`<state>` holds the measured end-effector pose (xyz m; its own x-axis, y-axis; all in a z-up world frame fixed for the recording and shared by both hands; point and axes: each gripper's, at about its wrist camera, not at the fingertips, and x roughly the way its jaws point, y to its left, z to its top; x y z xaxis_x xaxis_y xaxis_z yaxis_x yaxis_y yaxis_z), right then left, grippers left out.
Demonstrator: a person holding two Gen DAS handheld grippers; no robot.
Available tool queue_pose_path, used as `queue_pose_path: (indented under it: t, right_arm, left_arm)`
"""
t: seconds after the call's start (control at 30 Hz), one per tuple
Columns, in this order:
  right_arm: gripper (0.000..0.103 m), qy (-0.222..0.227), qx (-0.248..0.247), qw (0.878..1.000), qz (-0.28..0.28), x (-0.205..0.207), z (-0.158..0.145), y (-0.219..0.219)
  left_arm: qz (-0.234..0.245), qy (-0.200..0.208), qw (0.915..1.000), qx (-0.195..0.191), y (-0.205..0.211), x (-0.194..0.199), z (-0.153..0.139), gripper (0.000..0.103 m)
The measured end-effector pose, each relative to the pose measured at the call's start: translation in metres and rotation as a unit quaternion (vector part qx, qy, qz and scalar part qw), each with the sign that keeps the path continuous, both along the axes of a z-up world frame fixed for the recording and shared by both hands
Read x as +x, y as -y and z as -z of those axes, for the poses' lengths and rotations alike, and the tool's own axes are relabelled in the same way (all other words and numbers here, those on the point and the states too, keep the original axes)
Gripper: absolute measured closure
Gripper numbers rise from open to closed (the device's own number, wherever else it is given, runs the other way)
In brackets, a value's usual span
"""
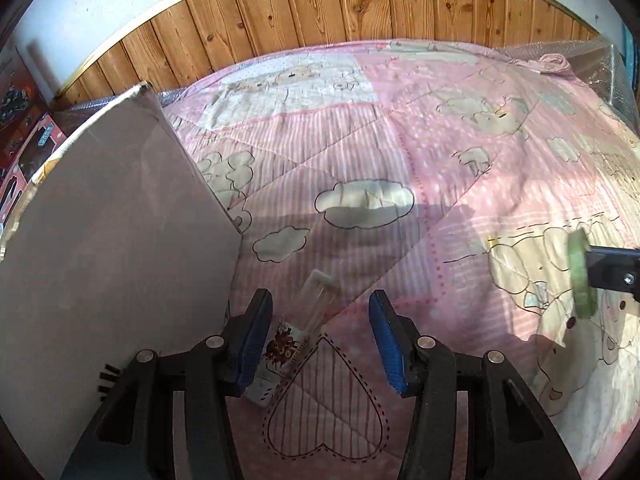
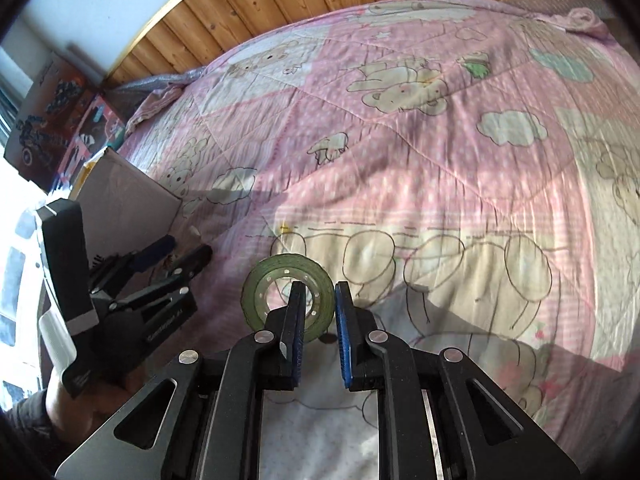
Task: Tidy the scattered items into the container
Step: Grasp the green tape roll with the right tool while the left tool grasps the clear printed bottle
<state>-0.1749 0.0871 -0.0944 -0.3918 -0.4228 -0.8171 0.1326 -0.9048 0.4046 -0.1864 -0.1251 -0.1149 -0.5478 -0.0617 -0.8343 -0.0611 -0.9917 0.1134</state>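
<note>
In the left wrist view, the left hand-held gripper hangs spread wide over a small tube lying low centre on the bed, beside the cardboard box at left. It next needs to descend and close.

In the right wrist view, the right hand-held gripper pinches the green tape roll at centre; carrying it to the box looks next.

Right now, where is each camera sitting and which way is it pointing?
Left wrist: on the left gripper, facing across the quilt; open fingers straddle a bottle beside the cardboard box.
Right wrist: on the right gripper, pinching the green tape roll.
Shared: quilt, box, tape roll, each other's gripper.
</note>
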Motion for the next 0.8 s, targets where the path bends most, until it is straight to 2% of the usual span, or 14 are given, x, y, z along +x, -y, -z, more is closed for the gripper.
queue_pose_path:
  t: [0.03, 0.07, 0.1, 0.17, 0.23, 0.3, 0.33, 0.4, 0.43, 0.5, 0.53, 0.57, 0.63, 0.8]
  right_arm:
    - [0.088, 0.003, -0.006, 1.000, 0.007, 0.004, 0.003, -0.003]
    - [0.088, 0.006, -0.011, 1.000, 0.014, 0.008, 0.007, -0.006]
    - [0.088, 0.009, -0.015, 1.000, 0.019, 0.011, 0.011, -0.009]
    - [0.088, 0.014, -0.024, 0.999, 0.027, 0.017, 0.017, -0.014]
    - [0.088, 0.017, -0.028, 0.999, 0.026, 0.021, 0.023, -0.017]
    - [0.088, 0.014, -0.032, 0.999, 0.023, 0.025, 0.025, -0.017]
    - [0.088, 0.012, -0.032, 0.999, 0.021, 0.026, 0.025, -0.017]
    - [0.087, 0.010, -0.033, 0.999, 0.017, 0.025, 0.026, -0.017]
    - [0.087, 0.010, -0.034, 0.999, 0.016, 0.025, 0.026, -0.017]
    - [0.087, 0.010, -0.035, 0.999, 0.015, 0.024, 0.026, -0.017]
    - [0.087, 0.010, -0.035, 0.999, 0.015, 0.024, 0.026, -0.017]
    - [0.087, 0.011, -0.035, 0.999, 0.016, 0.024, 0.026, -0.017]
    - [0.087, 0.011, -0.038, 0.999, 0.018, 0.024, 0.026, -0.017]
    - [0.088, 0.030, -0.060, 0.997, 0.041, 0.029, 0.022, -0.023]
  left_arm:
    - [-0.001, 0.010, 0.9996, 0.026, 0.004, -0.001, 0.000, 0.054]
    - [0.010, 0.022, 0.9985, 0.048, 0.005, -0.002, -0.001, 0.069]
    - [0.024, 0.028, 0.9975, 0.061, 0.005, 0.000, -0.003, 0.077]
    - [0.037, 0.036, 0.9959, 0.074, 0.005, 0.007, -0.009, 0.078]
    - [0.039, 0.035, 0.9959, 0.073, 0.006, 0.015, -0.013, 0.074]
    - [0.032, 0.025, 0.9978, 0.052, 0.007, 0.022, -0.015, 0.039]
    - [0.033, 0.021, 0.9980, 0.049, 0.007, 0.023, -0.014, 0.038]
    - [0.042, 0.038, 0.9975, 0.044, 0.003, 0.023, -0.004, 0.038]
    - [0.042, 0.045, 0.9971, 0.044, 0.001, 0.022, 0.000, 0.040]
    - [0.051, 0.037, 0.9964, 0.056, -0.002, 0.025, -0.002, 0.068]
    - [0.063, 0.036, 0.9962, 0.048, -0.008, 0.027, -0.003, 0.078]
    - [0.076, 0.036, 0.9958, 0.038, -0.015, 0.029, -0.005, 0.084]
    - [0.092, 0.038, 0.9945, 0.033, -0.025, 0.034, -0.007, 0.084]
    - [0.103, 0.041, 0.9921, 0.059, -0.037, 0.049, -0.018, 0.084]
